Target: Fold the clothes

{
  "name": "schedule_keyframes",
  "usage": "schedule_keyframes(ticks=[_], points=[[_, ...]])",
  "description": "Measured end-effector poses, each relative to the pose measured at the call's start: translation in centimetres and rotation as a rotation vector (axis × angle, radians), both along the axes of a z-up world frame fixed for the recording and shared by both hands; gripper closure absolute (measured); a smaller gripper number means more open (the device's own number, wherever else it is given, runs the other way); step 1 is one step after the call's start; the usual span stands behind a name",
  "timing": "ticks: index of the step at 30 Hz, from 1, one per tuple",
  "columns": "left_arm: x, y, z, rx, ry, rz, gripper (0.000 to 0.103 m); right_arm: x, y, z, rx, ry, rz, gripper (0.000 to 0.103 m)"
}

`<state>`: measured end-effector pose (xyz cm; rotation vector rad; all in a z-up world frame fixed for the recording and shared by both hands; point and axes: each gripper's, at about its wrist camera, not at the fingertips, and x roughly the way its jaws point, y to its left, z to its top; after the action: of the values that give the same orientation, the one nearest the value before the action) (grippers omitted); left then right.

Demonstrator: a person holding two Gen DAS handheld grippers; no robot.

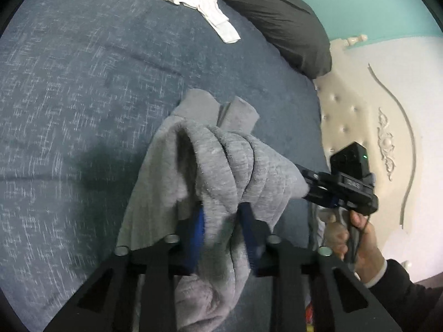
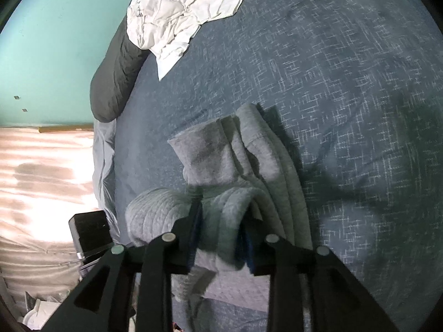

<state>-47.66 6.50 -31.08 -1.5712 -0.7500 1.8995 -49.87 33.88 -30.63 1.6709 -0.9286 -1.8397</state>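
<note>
- Sweater (image 1: pixel 221 160), grey, bunched and lifted partly off the blue bed (image 1: pixel 83 83); lower end touches the cover, upper part hangs between both grippers.
- Step, my read: mid-fold or repositioning. Cloth is gathered in thick pleats, not flat, so no clean fold yet.
- Left gripper (image 1: pixel 221 221): jaws narrow, blue pads pressed on a thick wad of sweater. Gripping it.
- Right gripper (image 2: pixel 220 238): jaws also fairly narrow, sweater folds between the pads. Pads look in contact with the cloth, but how firm the hold is, can't tell.
- In the left view the right gripper reaches in from the side, its tip buried in the same bundle, close to the left one.
- Next move probably calls for pulling the two grips apart to spread the cloth, then laying it flat on the bed.
- White garment (image 2: pixel 177 16) lies crumpled at the far edge by a dark pillow (image 2: pixel 119 69), well apart, untouched.
</note>
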Motion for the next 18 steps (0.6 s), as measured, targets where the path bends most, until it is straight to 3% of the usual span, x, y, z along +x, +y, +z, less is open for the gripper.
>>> schedule_keyframes(ticks=[3, 5, 9, 15, 18], points=[[-0.8, -0.3, 0.1, -0.028, 0.021, 0.026, 0.091, 0.2, 0.6, 0.5, 0.008, 0.016, 0.014, 0.068], [-1.4, -0.5, 0.3, -0.045, 0.033, 0.047, 0.092, 0.3, 1.4, 1.1, 0.029, 0.042, 0.009, 0.05], [-3.1, -0.3, 0.0, -0.076, 0.042, 0.056, 0.093, 0.4, 2.8, 2.1, 0.044, 0.087, 0.005, 0.049], [-4.6, 0.4, -0.9, -0.111, 0.04, 0.061, 0.093, 0.9, 0.5, 2.1, 0.193, 0.188, 0.13, 0.049], [-5.0, 0.4, -1.3, -0.127, 0.038, 0.063, 0.093, 0.6, -0.3, 1.7, 0.252, 0.259, 0.142, 0.049]])
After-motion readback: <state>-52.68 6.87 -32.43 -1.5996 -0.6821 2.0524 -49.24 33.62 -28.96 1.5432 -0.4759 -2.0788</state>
